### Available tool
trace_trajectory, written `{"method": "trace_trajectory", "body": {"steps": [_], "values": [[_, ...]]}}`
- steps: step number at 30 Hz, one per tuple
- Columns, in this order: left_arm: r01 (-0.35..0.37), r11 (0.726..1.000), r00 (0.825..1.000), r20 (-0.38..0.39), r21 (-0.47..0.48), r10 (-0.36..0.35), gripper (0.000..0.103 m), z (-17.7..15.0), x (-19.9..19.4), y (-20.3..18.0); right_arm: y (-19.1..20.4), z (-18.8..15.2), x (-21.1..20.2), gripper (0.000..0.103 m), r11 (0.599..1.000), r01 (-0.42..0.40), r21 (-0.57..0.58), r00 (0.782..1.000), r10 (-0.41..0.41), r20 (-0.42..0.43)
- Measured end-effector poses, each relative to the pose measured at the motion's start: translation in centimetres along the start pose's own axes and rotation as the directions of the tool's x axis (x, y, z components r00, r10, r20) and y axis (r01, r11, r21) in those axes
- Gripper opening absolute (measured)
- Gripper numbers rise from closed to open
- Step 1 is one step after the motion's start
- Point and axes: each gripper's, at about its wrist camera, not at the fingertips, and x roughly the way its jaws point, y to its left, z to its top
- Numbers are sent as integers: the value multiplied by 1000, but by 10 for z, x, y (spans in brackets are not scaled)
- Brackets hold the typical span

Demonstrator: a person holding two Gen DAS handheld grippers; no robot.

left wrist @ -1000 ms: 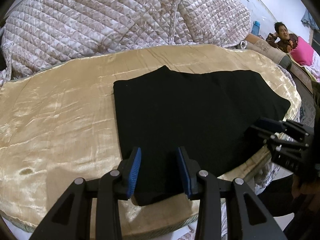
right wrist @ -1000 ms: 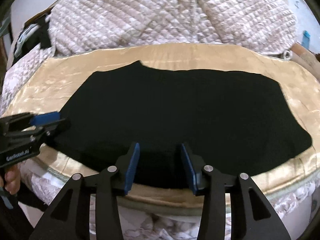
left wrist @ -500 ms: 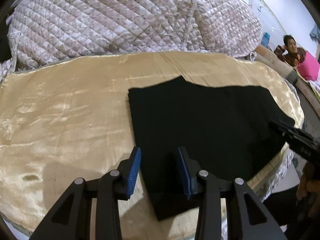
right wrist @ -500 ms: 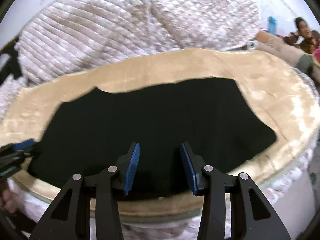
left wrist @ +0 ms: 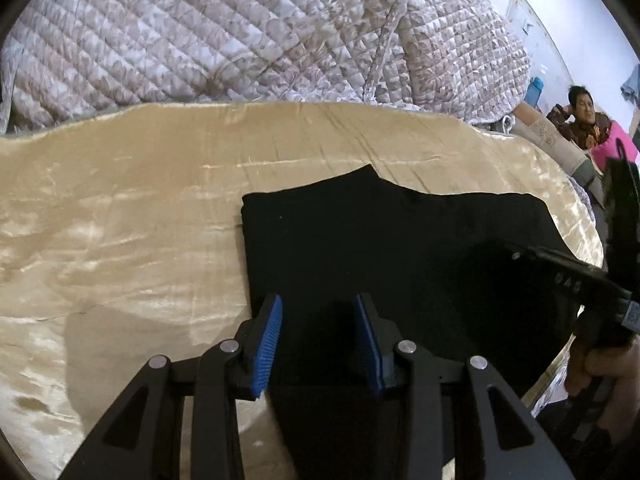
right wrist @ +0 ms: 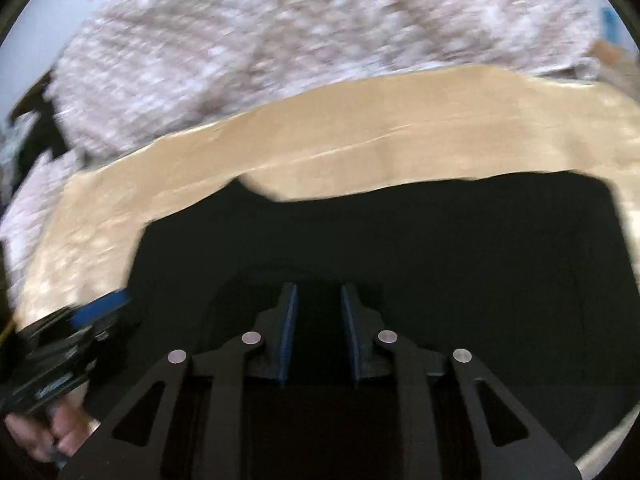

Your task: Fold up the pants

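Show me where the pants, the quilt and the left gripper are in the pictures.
pants (left wrist: 400, 248): left wrist view, middle of the black cloth.
quilt (left wrist: 240, 40): left wrist view, its quilted top surface.
left gripper (left wrist: 318, 340): left wrist view, the gap midway between its blue fingertips.

Bed w/ shiny gold sheet (left wrist: 120, 240), quilted floral comforter (left wrist: 240, 40) heaped at back. White wall (left wrist: 568, 8) far right, person (left wrist: 588, 120) seated there by pink cushion (left wrist: 612, 148).

Left tool (left wrist: 318, 338) parted over black pants (left wrist: 400, 248) on gold bedspread (left wrist: 120, 232); quilt (left wrist: 240, 32) behind.
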Motion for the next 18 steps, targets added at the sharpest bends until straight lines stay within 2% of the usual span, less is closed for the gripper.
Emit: {"method": "trace_trajectory", "body": {"steps": [3, 7, 11, 14, 18], "values": [[-4, 1000, 1000, 9, -3, 4, 40, -1, -7, -1, -14, -14, -19, 23, 1000, 1, 10, 999, -1, 44], [2, 1000, 1000, 7, 30, -2, 40, -13, -12, -12, -26, -35, -28, 23, 1000, -10, -15, 999, 11, 44], [-19, 998, 1000, 1, 57, 19, 40, -23, -20, -22, -35, -29, -44, 23, 999, 36, 34, 996, -38, 78], [-23, 997, 1000, 5, 78, 23, 40, -30, -28, -29, -23, -30, -62, 23, 998, -59, 2, 991, 58, 120], [-17, 995, 1000, 6, 100, 16, 40, -36, -33, -37, 10, -49, -66, 23, 986, -120, -114, 987, 131, 97]]}}
